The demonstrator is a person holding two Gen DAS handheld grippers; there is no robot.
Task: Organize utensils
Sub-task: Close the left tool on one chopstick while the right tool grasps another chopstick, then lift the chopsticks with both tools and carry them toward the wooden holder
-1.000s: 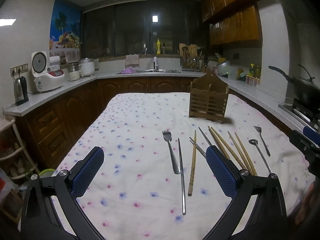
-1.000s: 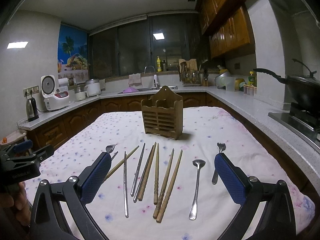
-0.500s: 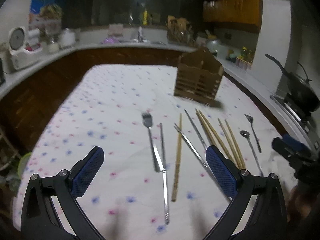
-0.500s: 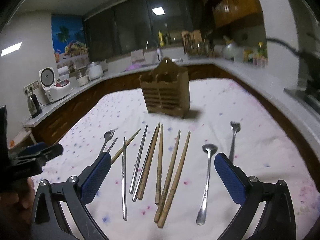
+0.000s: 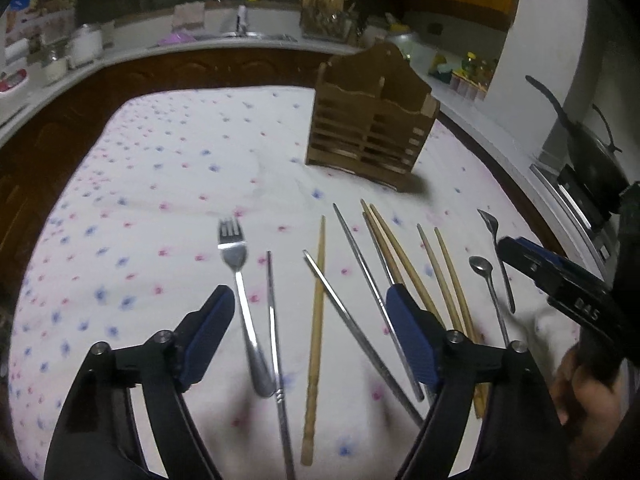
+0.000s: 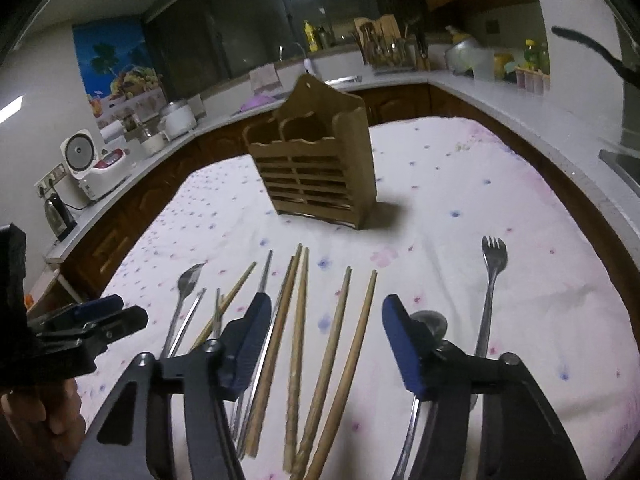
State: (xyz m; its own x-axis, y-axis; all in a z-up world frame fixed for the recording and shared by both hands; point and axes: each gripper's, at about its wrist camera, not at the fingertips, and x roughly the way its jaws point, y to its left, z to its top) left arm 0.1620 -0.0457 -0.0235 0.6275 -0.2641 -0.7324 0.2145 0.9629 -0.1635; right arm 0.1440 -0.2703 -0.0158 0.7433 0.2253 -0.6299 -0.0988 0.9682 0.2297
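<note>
Left gripper (image 5: 308, 328): black frame with ribbed blue pads, jaws spread wide and holding nothing; it hung low over the near left end of the row, a fork, a steel chopstick and a wooden chopstick between its fingers.
Cloth (image 5: 168, 184): white fabric dotted with small pink and blue flowers, softly creased; its whole left part lay bare out to the rounded edge.
Large fork (image 5: 240, 280): shiny steel, four tines pointing away, leftmost piece in the row.
Steel chopsticks (image 5: 274, 332): thin, round, reflective; four could be counted, two of them crossing the wooden ones at a slant.
Wooden chopsticks (image 6: 298, 344): pale tan, tapered, some with carved grooved butts; about six, lying fanned and nearly parallel, tips away. The exact count was uncertain where they overlapped.
Holder (image 5: 372, 132): brown slatted wood with a scalloped front and a tall peaked back, two compartments visible, both without utensils; it stood upright beyond the row, apart from it, with bare cloth all around.
Right gripper (image 6: 324, 336): same black and blue build, fingers wide apart and gripping nothing, poised over the wooden chopsticks.
Spoon (image 5: 486, 280): small steel oval bowl on a slim handle, one only, just right of the chopsticks.
Small fork (image 6: 490, 284): steel, slender, rightmost piece, with open cloth between it and the right edge.
</note>
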